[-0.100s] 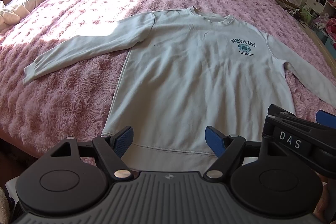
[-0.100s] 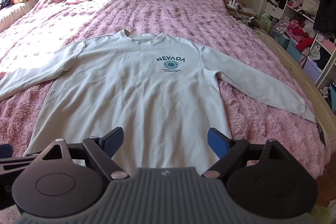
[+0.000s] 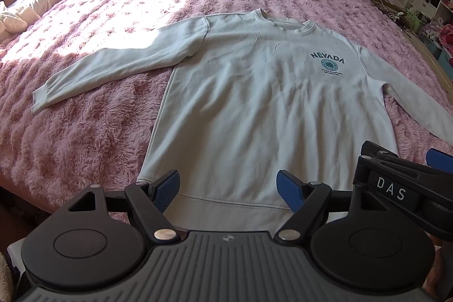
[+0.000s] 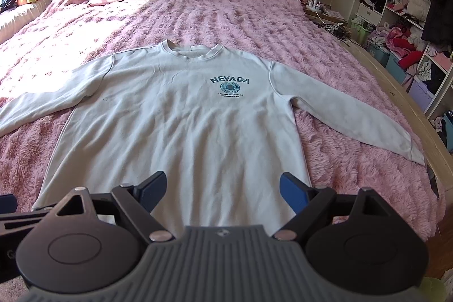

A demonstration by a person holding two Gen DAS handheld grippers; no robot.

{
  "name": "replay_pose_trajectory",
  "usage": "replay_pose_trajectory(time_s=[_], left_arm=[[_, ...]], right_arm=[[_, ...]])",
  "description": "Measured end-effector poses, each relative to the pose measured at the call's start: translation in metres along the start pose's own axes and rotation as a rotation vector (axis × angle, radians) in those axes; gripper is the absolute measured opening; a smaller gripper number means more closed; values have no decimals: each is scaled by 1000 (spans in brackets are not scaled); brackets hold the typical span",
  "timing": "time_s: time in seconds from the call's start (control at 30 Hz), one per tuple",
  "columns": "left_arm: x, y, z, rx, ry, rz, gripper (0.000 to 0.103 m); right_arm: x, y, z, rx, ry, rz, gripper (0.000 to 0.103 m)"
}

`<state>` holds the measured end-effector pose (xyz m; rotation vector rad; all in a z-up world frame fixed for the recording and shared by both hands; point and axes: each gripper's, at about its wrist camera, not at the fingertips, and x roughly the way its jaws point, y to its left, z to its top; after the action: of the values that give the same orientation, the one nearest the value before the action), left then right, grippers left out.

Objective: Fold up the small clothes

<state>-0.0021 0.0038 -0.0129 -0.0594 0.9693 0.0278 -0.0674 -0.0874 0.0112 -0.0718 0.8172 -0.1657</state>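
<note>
Pale grey sweatshirt (image 4: 175, 132) lies flat on the pink blanket (image 4: 226, 19) at 12 o'clock. We hold left gripper (image 3: 228, 190) and right gripper (image 4: 222, 193) spread wide, seemingly above its hem.

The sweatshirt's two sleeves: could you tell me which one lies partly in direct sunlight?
The sleeve stretching toward the window side of the sweatshirt; sunlight falls on its upper part, while the other sleeve, toward the shelves, lies in shade.
</note>
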Motion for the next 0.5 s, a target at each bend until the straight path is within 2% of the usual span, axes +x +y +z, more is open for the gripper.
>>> replay_pose_trajectory(time_s=[0.5], left_arm=[[0,0,1,-1,1,0,91]], right_arm=[[-1,0,-1,-1,0,1,83]])
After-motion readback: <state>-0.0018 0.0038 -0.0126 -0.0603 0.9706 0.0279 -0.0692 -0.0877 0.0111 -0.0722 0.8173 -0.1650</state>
